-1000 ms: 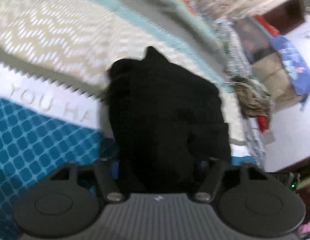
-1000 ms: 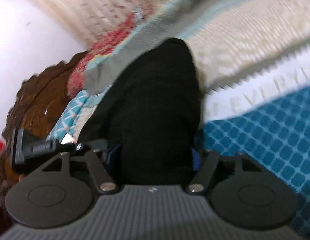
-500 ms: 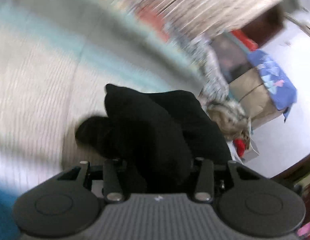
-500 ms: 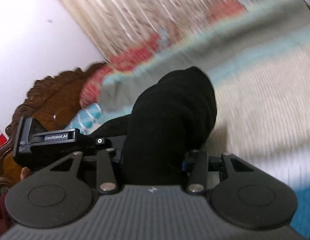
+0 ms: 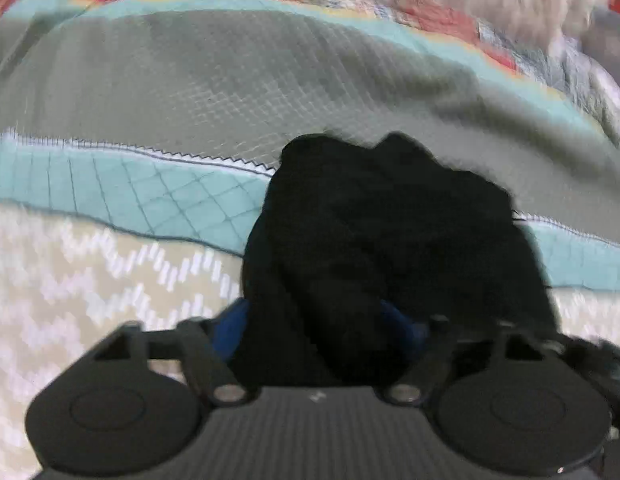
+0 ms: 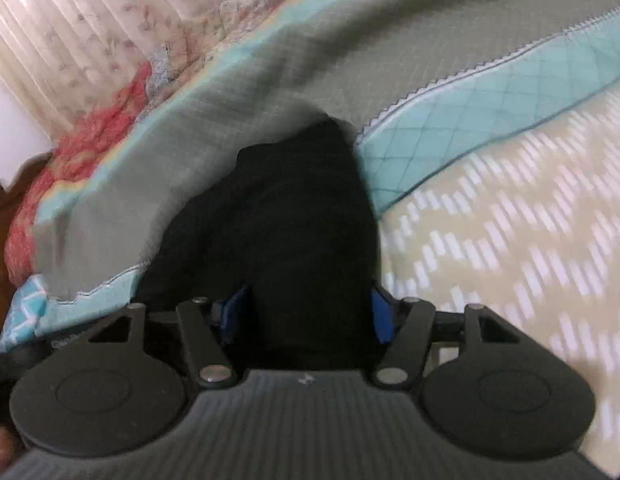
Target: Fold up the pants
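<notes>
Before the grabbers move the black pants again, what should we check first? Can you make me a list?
1. Left gripper holds the black pants: ok, cloth fills the space between its blue pads.
2. Right gripper holds the black pants: ok, cloth is bunched between its pads too.
3. Pants flat and smooth: not ok, they are bunched in both views.
4. Pants over the bedspread, not off the edge: ok, quilt lies all around them.
5. Loose ends hanging free: cannot tell, the grippers hide the lower cloth.
6. Sharp view: not ok, both pictures are a bit blurred.
</notes>
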Motion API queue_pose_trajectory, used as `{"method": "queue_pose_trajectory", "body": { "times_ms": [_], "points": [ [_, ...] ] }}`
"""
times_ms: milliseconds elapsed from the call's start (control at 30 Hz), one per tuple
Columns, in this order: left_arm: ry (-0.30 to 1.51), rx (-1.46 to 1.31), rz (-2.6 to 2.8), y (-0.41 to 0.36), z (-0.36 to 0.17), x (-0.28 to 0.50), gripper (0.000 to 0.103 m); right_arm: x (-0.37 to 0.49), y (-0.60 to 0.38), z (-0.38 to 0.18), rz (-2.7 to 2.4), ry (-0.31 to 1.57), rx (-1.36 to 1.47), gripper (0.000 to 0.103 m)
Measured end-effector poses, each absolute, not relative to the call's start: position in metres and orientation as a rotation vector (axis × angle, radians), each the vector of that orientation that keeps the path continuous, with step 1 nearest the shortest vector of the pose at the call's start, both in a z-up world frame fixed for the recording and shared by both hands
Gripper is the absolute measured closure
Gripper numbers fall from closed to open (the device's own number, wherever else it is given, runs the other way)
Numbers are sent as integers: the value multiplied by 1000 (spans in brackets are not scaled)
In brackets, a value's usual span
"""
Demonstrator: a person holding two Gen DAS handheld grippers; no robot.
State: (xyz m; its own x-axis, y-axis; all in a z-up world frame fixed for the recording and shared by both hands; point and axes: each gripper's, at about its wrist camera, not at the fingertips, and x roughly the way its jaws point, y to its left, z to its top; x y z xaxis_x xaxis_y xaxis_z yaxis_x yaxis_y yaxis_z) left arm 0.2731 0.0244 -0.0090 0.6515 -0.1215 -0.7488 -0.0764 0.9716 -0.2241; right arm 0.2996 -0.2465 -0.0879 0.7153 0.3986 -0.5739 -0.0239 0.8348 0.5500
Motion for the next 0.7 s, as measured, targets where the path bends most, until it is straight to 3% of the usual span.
{"method": "queue_pose_trajectory", "body": {
  "times_ms": [100,433,700],
  "points": [
    [837,-247,-35,24,-6,263,20,269,-265,-82,260,653,543,28],
    [862,-181,8,18,34,211,20,208,-248,-66,171,642,517,27],
    [827,-176,1,20,74,146,19,175,-212,-18,190,571,484,24]
  ]
}}
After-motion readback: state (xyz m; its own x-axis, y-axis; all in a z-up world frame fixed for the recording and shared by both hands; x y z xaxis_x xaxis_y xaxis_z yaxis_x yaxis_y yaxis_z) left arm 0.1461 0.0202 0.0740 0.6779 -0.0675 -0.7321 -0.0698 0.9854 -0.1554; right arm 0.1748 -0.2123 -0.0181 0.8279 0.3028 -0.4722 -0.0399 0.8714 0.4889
